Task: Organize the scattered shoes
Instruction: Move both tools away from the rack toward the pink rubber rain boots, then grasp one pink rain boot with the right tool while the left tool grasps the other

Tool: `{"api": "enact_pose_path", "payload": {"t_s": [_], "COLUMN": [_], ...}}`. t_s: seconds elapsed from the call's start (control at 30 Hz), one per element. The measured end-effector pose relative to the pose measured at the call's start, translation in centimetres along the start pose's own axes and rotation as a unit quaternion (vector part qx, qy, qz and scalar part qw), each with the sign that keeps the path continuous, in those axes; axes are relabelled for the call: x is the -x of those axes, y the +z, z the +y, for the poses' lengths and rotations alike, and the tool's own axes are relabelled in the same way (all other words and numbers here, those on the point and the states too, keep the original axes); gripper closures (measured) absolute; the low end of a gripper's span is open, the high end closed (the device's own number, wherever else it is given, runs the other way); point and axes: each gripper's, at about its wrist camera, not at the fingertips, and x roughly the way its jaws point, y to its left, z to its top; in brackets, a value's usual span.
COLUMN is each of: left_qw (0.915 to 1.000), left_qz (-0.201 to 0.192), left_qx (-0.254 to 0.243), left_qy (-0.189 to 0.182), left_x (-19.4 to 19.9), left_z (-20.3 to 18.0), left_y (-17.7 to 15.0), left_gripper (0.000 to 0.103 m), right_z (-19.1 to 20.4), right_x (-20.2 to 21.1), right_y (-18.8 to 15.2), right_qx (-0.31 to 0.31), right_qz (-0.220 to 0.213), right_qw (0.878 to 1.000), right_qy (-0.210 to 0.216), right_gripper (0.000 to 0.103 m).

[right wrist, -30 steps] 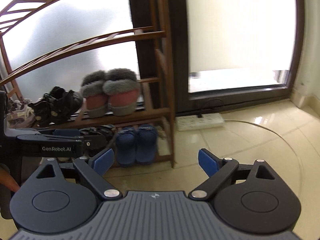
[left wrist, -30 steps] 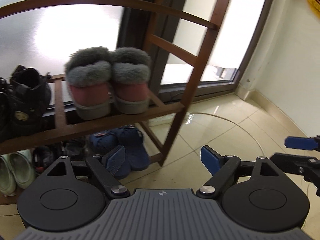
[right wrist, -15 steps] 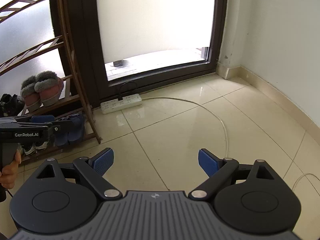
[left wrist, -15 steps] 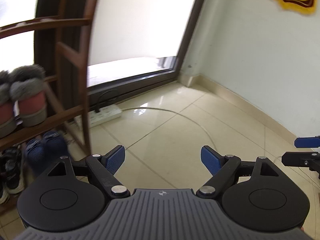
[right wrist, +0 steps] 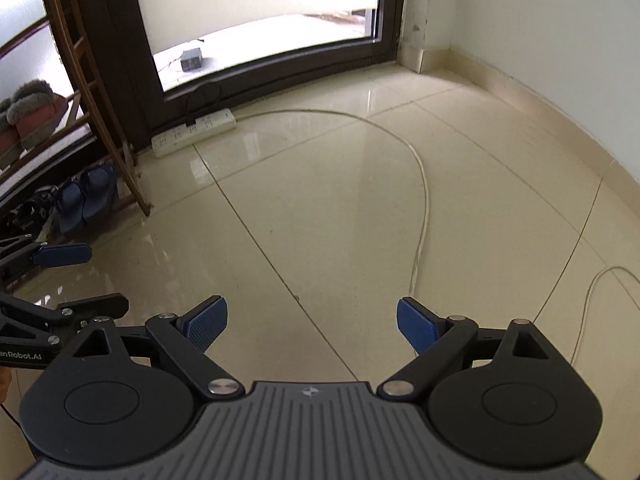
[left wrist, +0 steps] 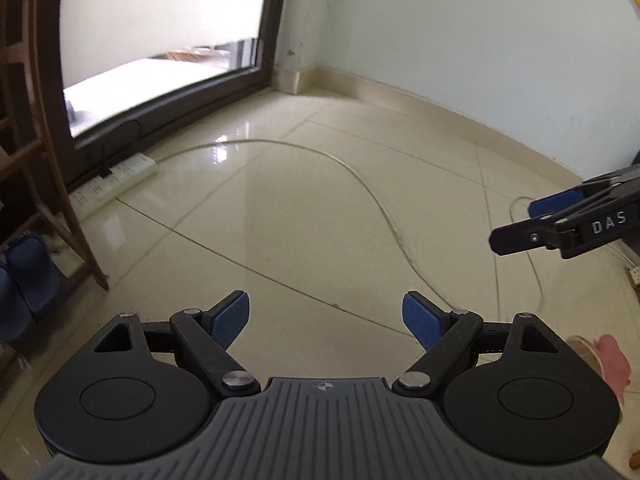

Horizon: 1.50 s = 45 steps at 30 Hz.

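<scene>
My left gripper [left wrist: 326, 320] hangs open over bare floor tiles, nothing between its blue pads. At the lower right of the left wrist view, part of a pink soft shoe [left wrist: 610, 360] lies on the floor, mostly hidden behind the gripper body. My right gripper [right wrist: 312, 322] is open and empty too, angled down at the floor; it also shows in the left wrist view as the right gripper [left wrist: 520, 222]. The wooden shoe rack [right wrist: 120, 152] stands at the left with fur-trimmed pink shoes [right wrist: 32, 108] on a shelf and blue slippers [right wrist: 86, 196] below.
A white power strip [right wrist: 194, 132] lies by the dark door frame. Its thin cable [right wrist: 422, 200] curves across the glossy tiles, and another cable [right wrist: 592, 292] loops at the right. A pale wall with a skirting board [right wrist: 540, 104] bounds the right side.
Both views have swung right and tipped down, away from the shoe rack onto the open floor. The rack has slid to the left edge. The pink shoe has come into the left wrist view.
</scene>
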Motion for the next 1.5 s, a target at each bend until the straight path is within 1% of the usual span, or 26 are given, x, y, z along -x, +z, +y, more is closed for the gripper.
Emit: {"api": "enact_pose_path", "payload": {"t_s": [0.07,0.13,0.17,0.27,0.33,0.43,0.47,0.53,0.63,0.67,0.8,0.97,1.0,1.1,1.17,1.2,1.27,1.4,1.43,1.47,1.5], "left_qw": [0.9997,0.9996,0.9994,0.9988,0.9983,0.9972,0.9967,0.996,0.9931,0.9915,0.985,0.9818,0.9808,0.9774,0.9738,0.9714,0.9673,0.9655,0.9649,0.9641,0.9614], "left_qz": [0.012,0.011,0.017,0.038,0.05,0.068,0.075,0.083,0.106,0.116,0.151,0.164,0.166,0.179,0.19,0.197,0.208,0.214,0.213,0.212,0.216], "left_qx": [-0.01,-0.017,-0.018,-0.009,0.004,0.024,0.022,0.021,0.005,0.002,0.017,0.034,0.039,0.056,0.074,0.083,0.095,0.095,0.1,0.105,0.118], "left_qy": [-0.018,-0.02,-0.023,-0.029,-0.029,-0.019,-0.019,-0.026,-0.05,-0.059,-0.081,-0.088,-0.094,-0.097,-0.101,-0.105,-0.11,-0.114,-0.117,-0.12,-0.123], "left_x": [-1.0,-1.5,-1.9,-3.1,-3.7,-4.5,-4.6,-4.9,-5.2,-5.5,-6.4,-7.5,-7.8,-8.7,-9.2,-9.5,-9.8,-10.6,-10.7,-10.8,-11.0], "left_z": [-0.6,-1.0,-1.1,-1.5,-1.7,-2.8,-3.2,-3.7,-5.2,-5.7,-6.8,-6.9,-6.8,-7.1,-7.3,-7.2,-7.4,-7.5,-7.4,-7.3,-7.0], "left_y": [-1.9,-3.1,-3.6,-5.0,-5.7,-7.4,-7.9,-8.4,-10.3,-10.8,-12.7,-13.3,-13.3,-13.8,-14.1,-14.3,-14.6,-15.3,-15.5,-15.6,-15.7], "left_gripper": [0.018,0.018,0.018,0.018,0.018,0.018,0.018,0.018,0.019,0.019,0.027,0.03,0.033,0.048,0.049,0.052,0.054,0.054,0.054,0.054,0.053], "right_z": [-0.6,-0.7,-1.0,-1.9,-2.5,-3.4,-3.7,-4.4,-5.3,-5.5,-5.7,-5.5,-5.3,-5.5,-6.3,-6.7,-7.2,-8.0,-8.0,-7.9,-7.7], "right_x": [-2.0,-3.4,-4.3,-5.7,-6.1,-6.9,-7.2,-7.7,-8.5,-8.8,-10.1,-11.3,-11.6,-12.0,-12.3,-12.5,-13.1,-14.3,-14.6,-14.9,-15.1], "right_y": [-1.9,-3.8,-5.2,-8.0,-9.3,-11.0,-11.7,-12.8,-14.0,-14.3,-16.1,-16.9,-17.1,-17.0,-16.7,-16.8,-16.8,-17.3,-17.5,-17.6,-17.8], "right_qx": [0.003,0.009,0.012,0.01,0.006,-0.002,-0.005,-0.013,-0.027,-0.031,-0.033,-0.028,-0.027,-0.038,-0.058,-0.072,-0.085,-0.128,-0.129,-0.126,-0.123], "right_qz": [0.032,0.062,0.082,0.117,0.131,0.151,0.157,0.167,0.182,0.186,0.202,0.209,0.211,0.209,0.209,0.209,0.21,0.211,0.21,0.21,0.211], "right_qw": [0.999,0.998,0.997,0.993,0.991,0.988,0.987,0.985,0.981,0.979,0.974,0.971,0.97,0.968,0.965,0.963,0.961,0.952,0.952,0.953,0.953], "right_qy": [0.007,0.009,0.009,0.014,0.018,0.029,0.034,0.046,0.064,0.07,0.093,0.111,0.119,0.136,0.146,0.152,0.159,0.181,0.181,0.179,0.178], "right_gripper": [0.008,0.008,0.008,0.008,0.008,0.008,0.008,0.008,0.009,0.011,0.014,0.015,0.016,0.016,0.017,0.018,0.021,0.023,0.024,0.028,0.031]}}
